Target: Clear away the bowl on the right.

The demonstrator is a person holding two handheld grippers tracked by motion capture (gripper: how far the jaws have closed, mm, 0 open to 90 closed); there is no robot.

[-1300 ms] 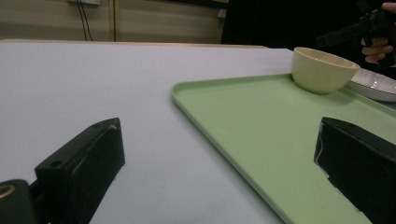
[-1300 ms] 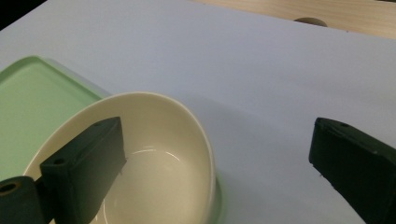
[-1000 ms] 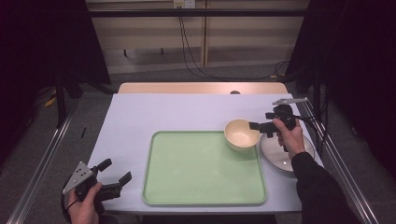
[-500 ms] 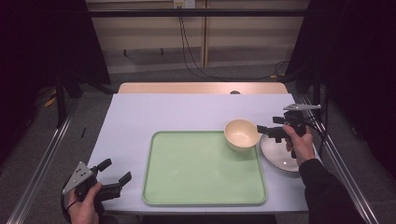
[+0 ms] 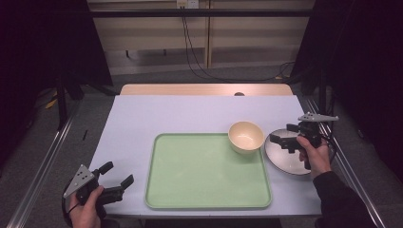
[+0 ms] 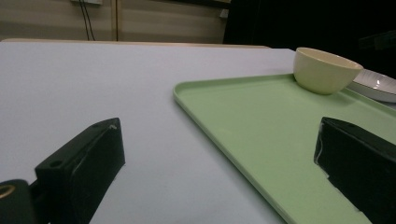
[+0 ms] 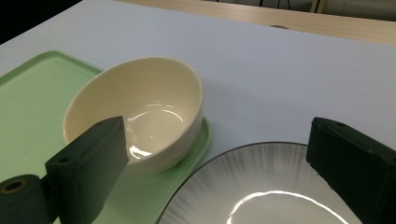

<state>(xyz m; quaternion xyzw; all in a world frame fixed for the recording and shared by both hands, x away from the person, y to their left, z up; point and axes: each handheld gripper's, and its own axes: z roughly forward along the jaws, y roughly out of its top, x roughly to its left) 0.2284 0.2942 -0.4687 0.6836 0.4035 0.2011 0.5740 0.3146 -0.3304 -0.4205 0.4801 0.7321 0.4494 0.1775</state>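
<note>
A cream bowl (image 5: 245, 137) stands upright and empty on the far right corner of a pale green tray (image 5: 204, 190), which lies on the white table (image 5: 157, 114). Just right of the tray, a grey plate (image 5: 280, 154) with a dark rim rests on the table; in the right gripper view its edge comes close to the bowl, though whether they touch cannot be told. The right gripper (image 5: 281, 140) hovers over the plate near the bowl, its fingers (image 7: 88, 158) spread apart and released, gripping nothing. The left gripper (image 5: 118, 175) sits at the near left corner of the table, well apart from the bowl, its fingers (image 6: 84, 163) also spread wide and empty, aimed across the tray's near left edge.
</note>
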